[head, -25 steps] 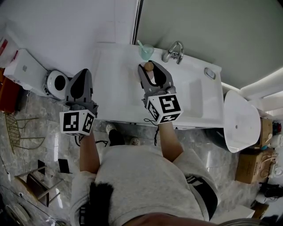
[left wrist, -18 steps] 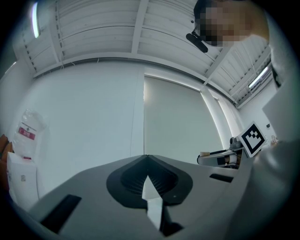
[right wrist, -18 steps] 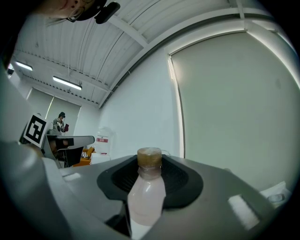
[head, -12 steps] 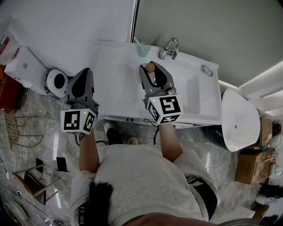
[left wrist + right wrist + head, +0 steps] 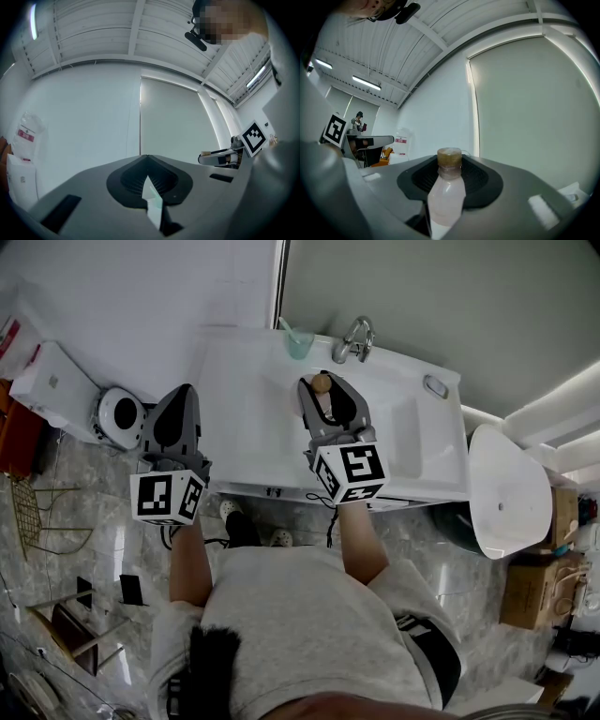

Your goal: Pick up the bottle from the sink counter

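- Bottle (image 5: 446, 194) of pale pink liquid with a brown cap, standing upright, pinched between the jaws of the right gripper (image 5: 323, 388).
- Right gripper held over the white sink counter (image 5: 244, 409), just in front of the faucet (image 5: 354, 338) and a pale green cup (image 5: 298, 343). Whether the bottle's base touches the counter cannot be told.
- Left gripper (image 5: 180, 392) beside the counter's left edge, over the floor, its jaws pressed together and holding nothing.
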